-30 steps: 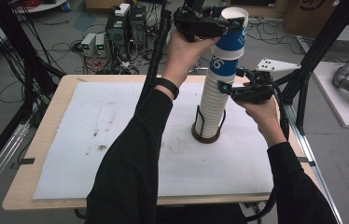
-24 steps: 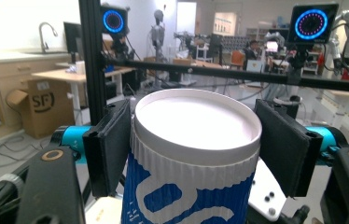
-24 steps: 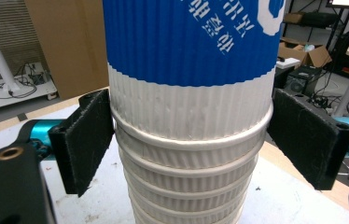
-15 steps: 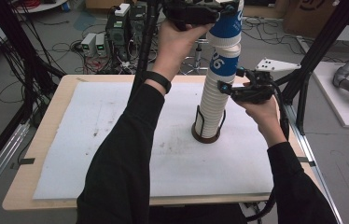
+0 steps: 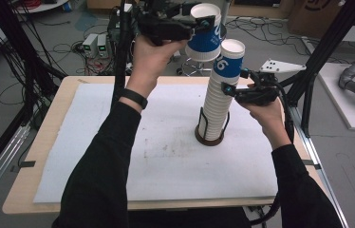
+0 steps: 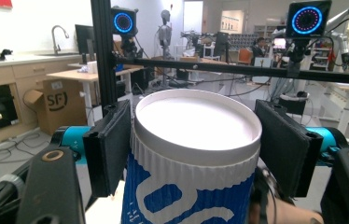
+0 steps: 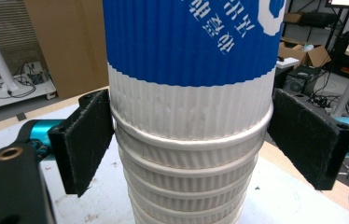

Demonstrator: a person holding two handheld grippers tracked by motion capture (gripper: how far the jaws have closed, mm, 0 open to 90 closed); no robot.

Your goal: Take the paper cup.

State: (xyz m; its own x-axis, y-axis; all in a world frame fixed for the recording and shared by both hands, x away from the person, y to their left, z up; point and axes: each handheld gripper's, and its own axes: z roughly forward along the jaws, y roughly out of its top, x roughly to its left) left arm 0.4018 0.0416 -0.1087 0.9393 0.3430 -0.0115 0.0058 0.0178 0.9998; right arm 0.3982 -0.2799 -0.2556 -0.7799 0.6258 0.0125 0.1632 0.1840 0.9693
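**One cup lifted off the stack**

The left tongs [image 5: 204, 23] hold a blue-and-white paper cup [image 5: 205, 35] by its rim, raised clear of and just beside the cup stack [image 5: 218, 95]. The right tongs [image 5: 235, 88] clasp that stack high up; below them it stands in a dark holder [image 5: 210, 137] on the bench [image 5: 47, 142].

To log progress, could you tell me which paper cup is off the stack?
The blue-and-white cup gripped in the left claw, held up and clear of the stack.
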